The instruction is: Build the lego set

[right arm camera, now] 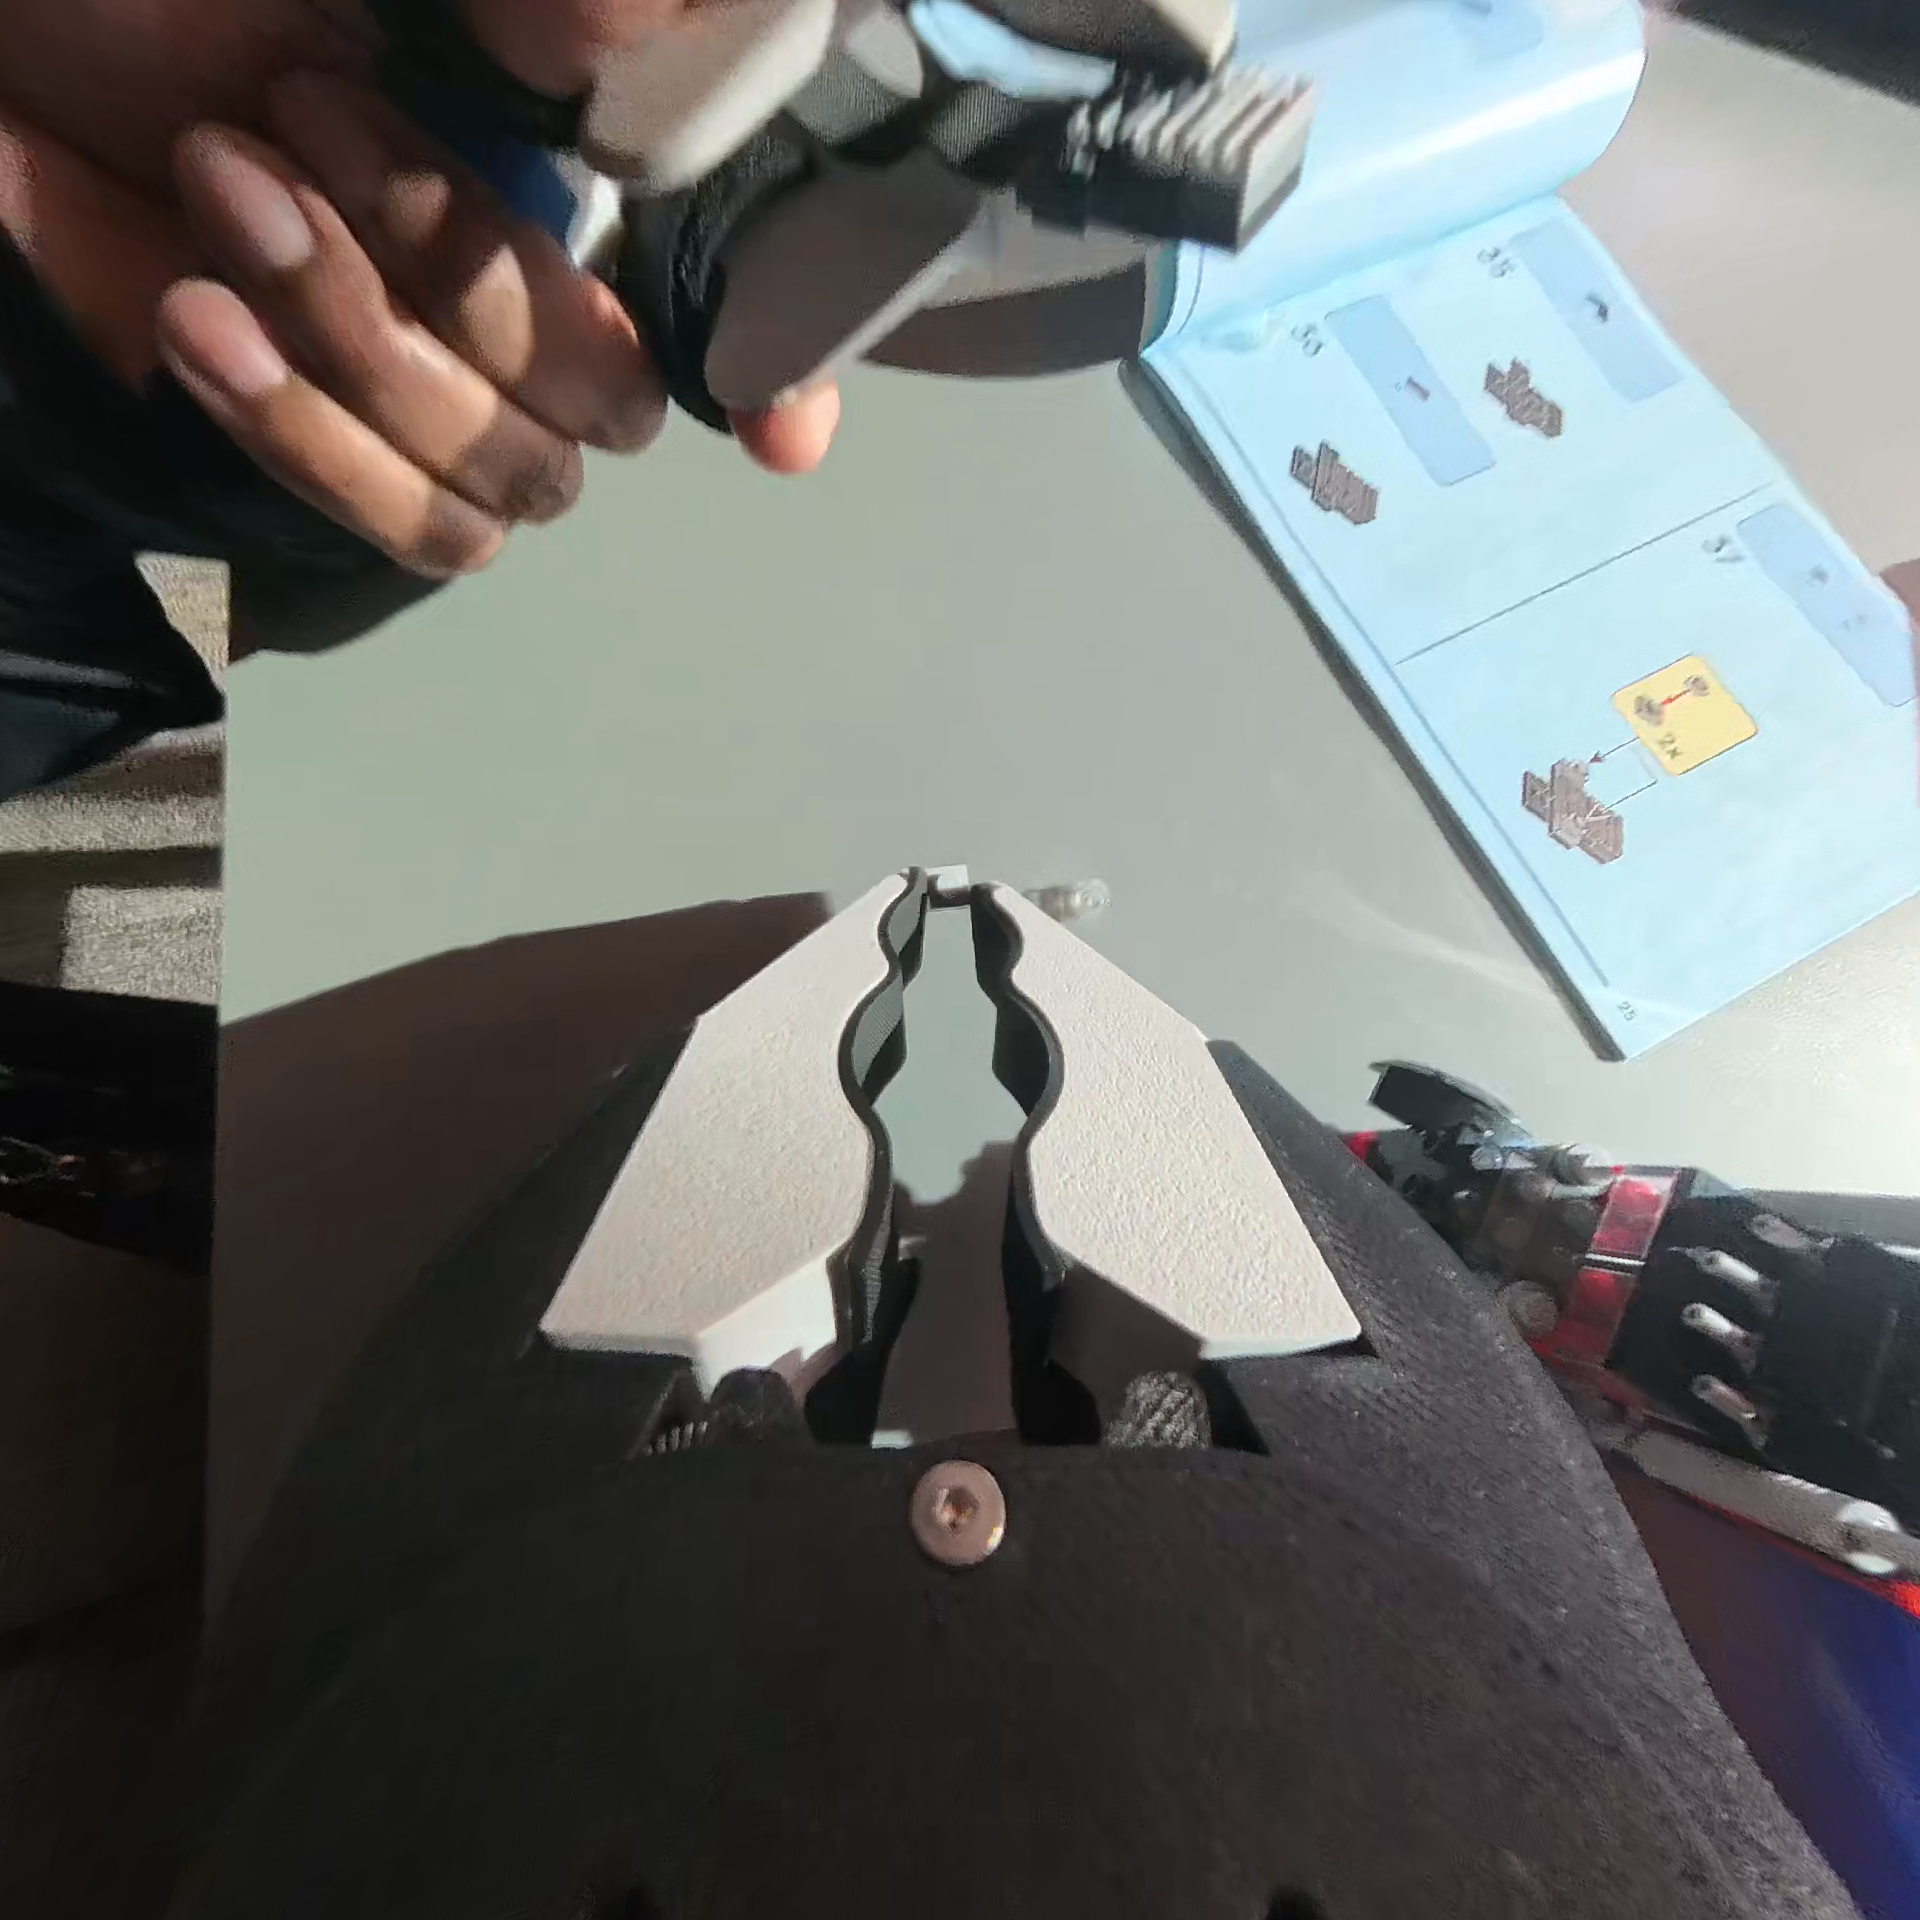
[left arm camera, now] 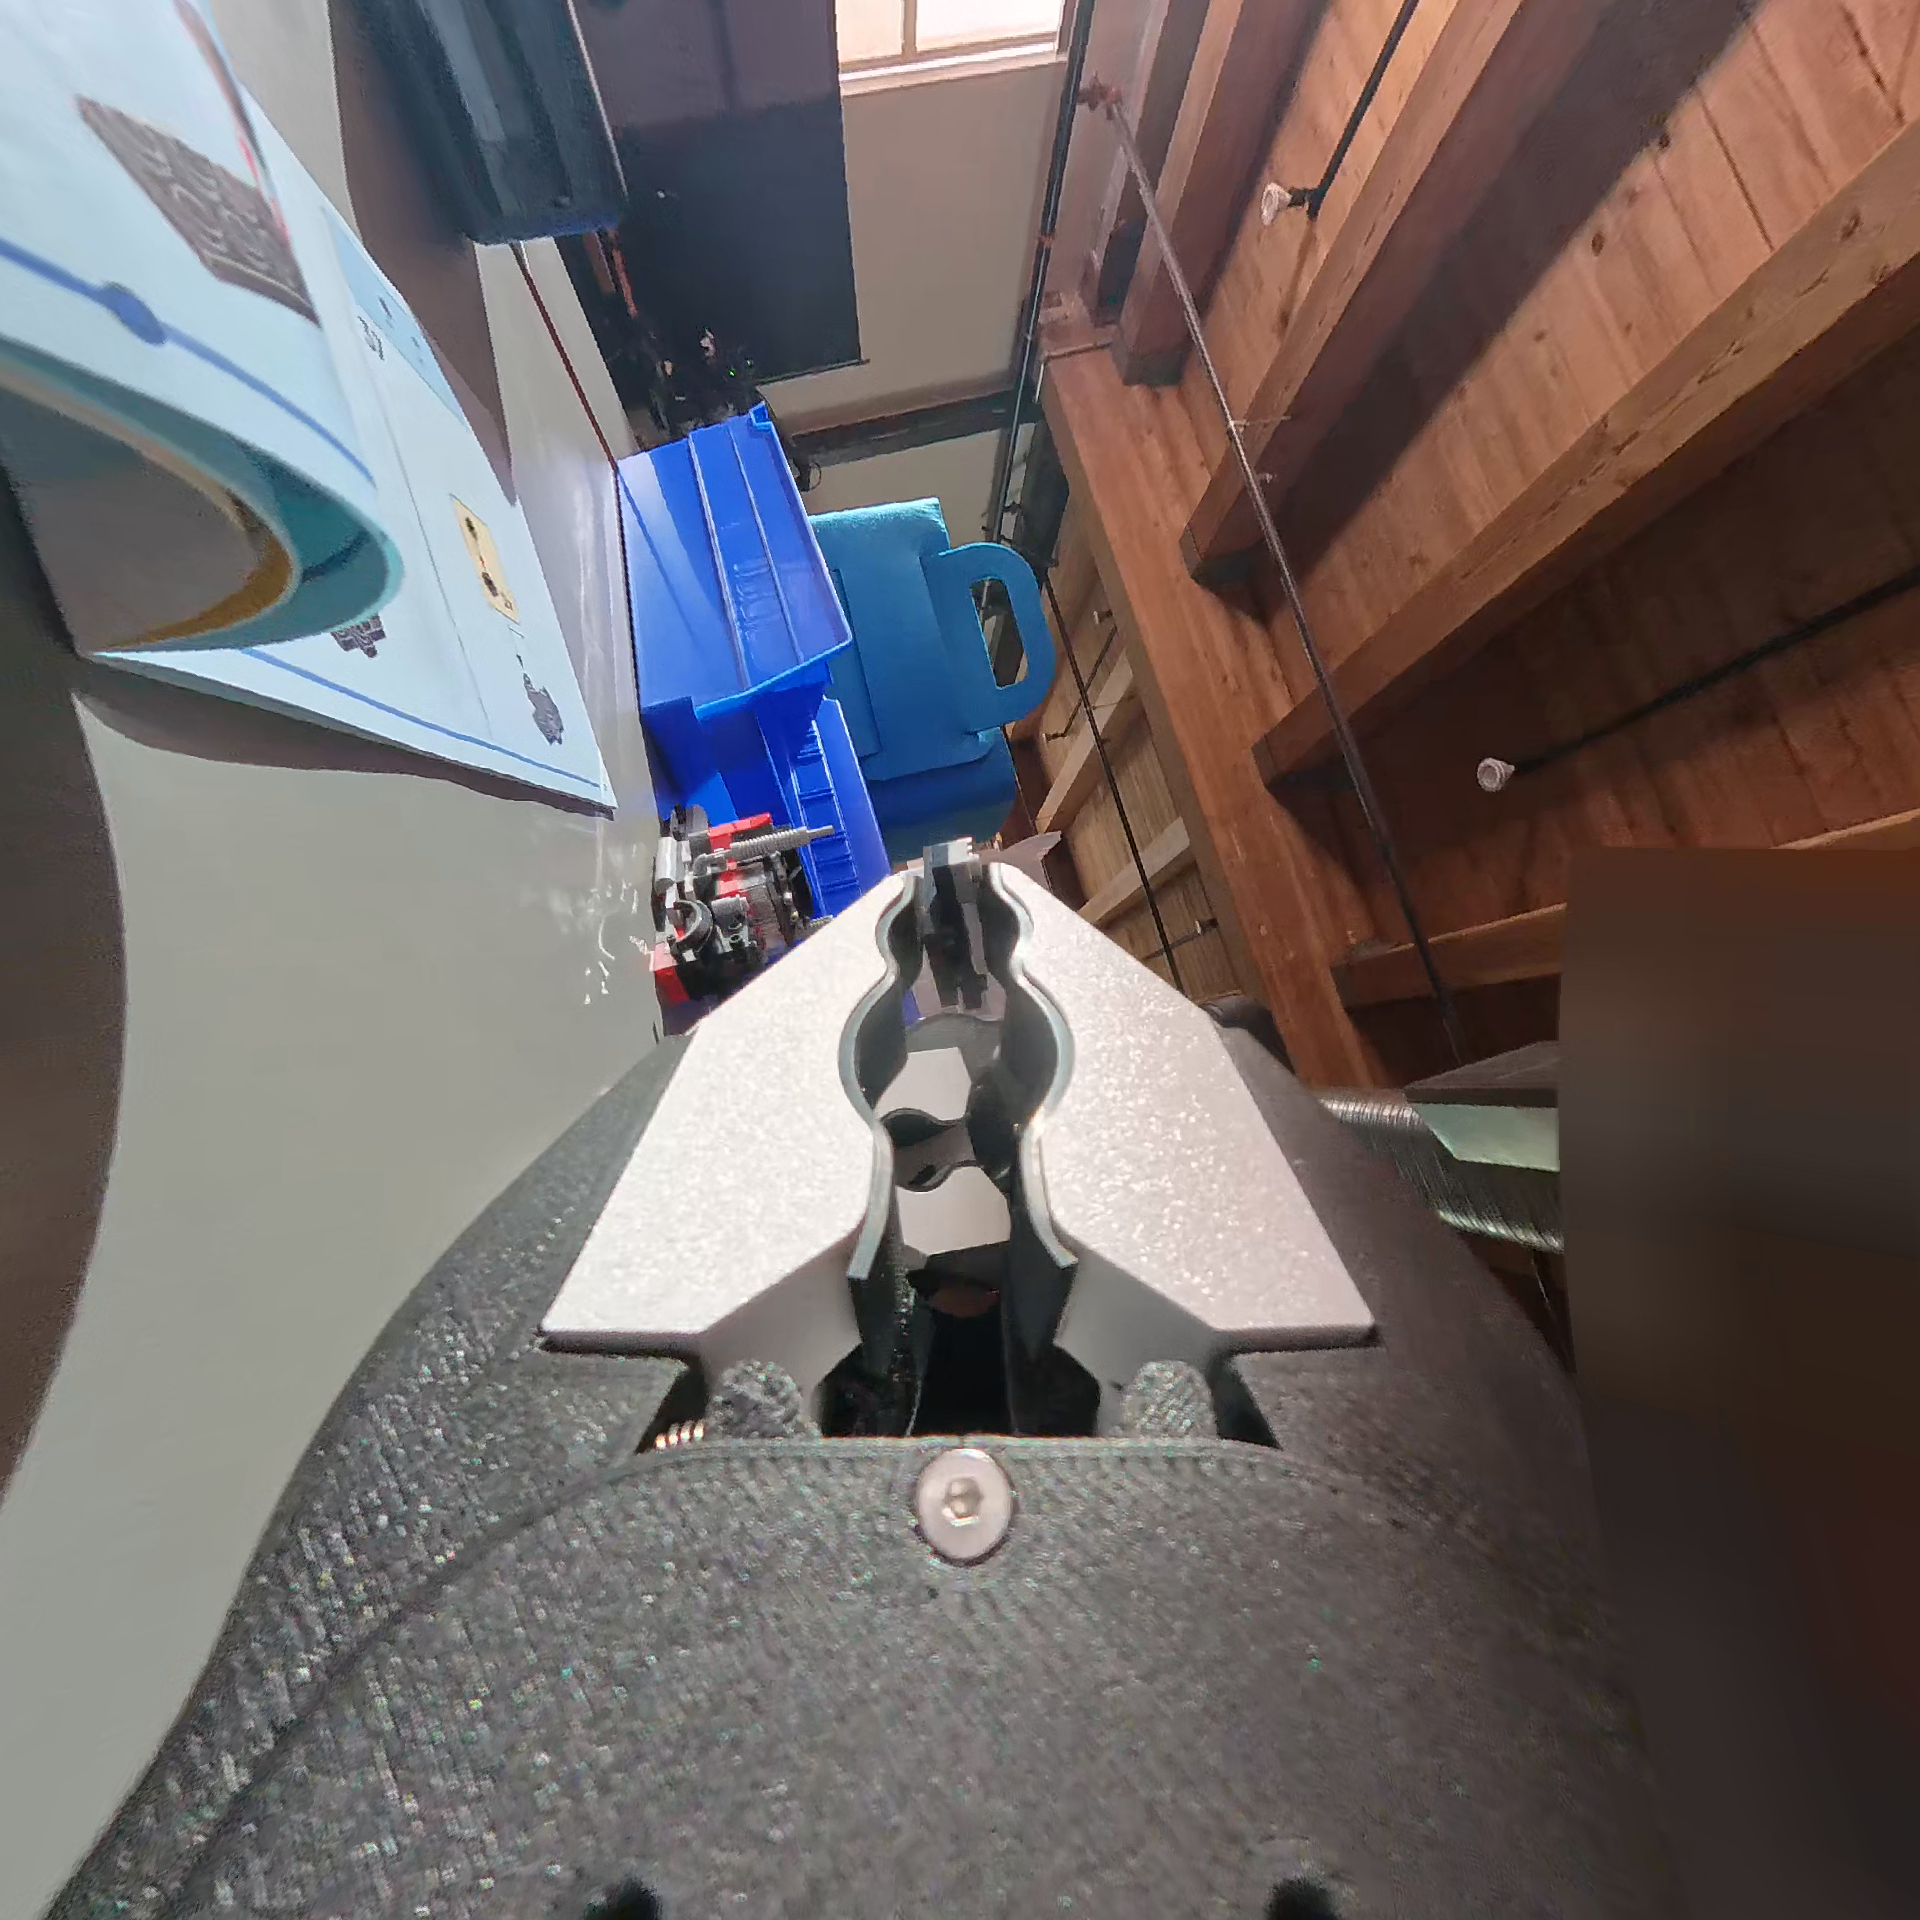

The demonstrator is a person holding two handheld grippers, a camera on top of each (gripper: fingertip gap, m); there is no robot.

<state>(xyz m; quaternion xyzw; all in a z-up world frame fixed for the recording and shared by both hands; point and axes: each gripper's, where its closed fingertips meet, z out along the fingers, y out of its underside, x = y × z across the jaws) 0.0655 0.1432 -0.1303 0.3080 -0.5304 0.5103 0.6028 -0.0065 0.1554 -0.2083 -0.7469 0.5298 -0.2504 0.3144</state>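
Presently, the left hand-held gripper (left arm camera: 951,883) is pinching a small dark grey sub-assembly (left arm camera: 951,930) between its fingertips, with a paler grey stud end poking out beyond the tips. It is held up off the counter (left arm camera: 343,1039) and turned on its side, judged to be so that the piece can be presented for a mating part.

The right hand-held gripper (right arm camera: 948,888) is pressed nearly together on a small light grey brick (right arm camera: 948,881) right at the tips (only its top edge shows). That fine tip grip leaves most of the brick exposed, which would suit pressing it onto another piece.

In the right wrist view the left gripper appears at the top, blurred, with a person's hand (right arm camera: 395,343) wrapped around its body; a ribbed dark grey block (right arm camera: 1184,145) shows at its end, though the blur prevents confirming the grip there.

An instruction booklet (right arm camera: 1538,582) lies open on the counter, well apart from the right gripper's tips, placed where the build steps can be read. The partly built red and black model (left arm camera: 727,904) sits on the counter just beside a blue bin (left arm camera: 748,603), evidently parked until the sub-assembly is ready.

Judgement: the step in hand is joining the light grey brick to the held sub-assembly; alignment of such small parts is the main risk.
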